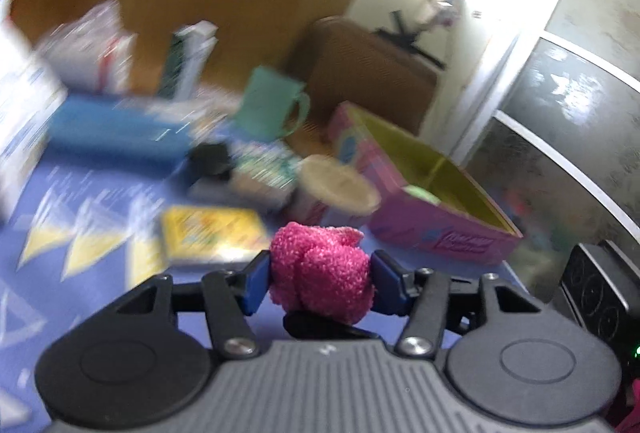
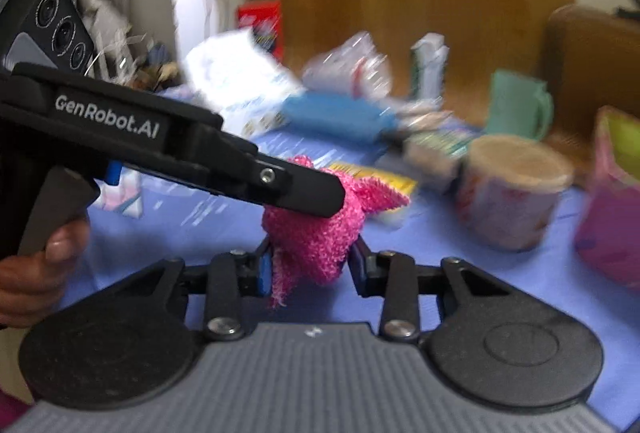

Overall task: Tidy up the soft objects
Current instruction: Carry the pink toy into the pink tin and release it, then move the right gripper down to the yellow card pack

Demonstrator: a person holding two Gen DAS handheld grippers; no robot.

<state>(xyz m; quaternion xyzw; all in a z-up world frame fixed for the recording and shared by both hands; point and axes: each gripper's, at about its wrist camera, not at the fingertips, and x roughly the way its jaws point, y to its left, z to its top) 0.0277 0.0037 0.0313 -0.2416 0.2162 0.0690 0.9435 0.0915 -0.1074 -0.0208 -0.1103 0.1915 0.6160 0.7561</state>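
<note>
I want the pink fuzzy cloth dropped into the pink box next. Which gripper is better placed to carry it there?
Probably left. The left gripper is shut on the pink fuzzy cloth, with the open pink box just ahead to its right. The right gripper only brackets the cloth.

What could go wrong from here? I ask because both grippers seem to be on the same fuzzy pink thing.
1. Both the left gripper and the right gripper pinch the pink fuzzy cloth; pulling apart may stretch it or tear it loose.
2. Both views are motion-blurred, so a fast swing could knock the paper cup.
3. The pink box is small; a loose end could hang outside it.
</note>
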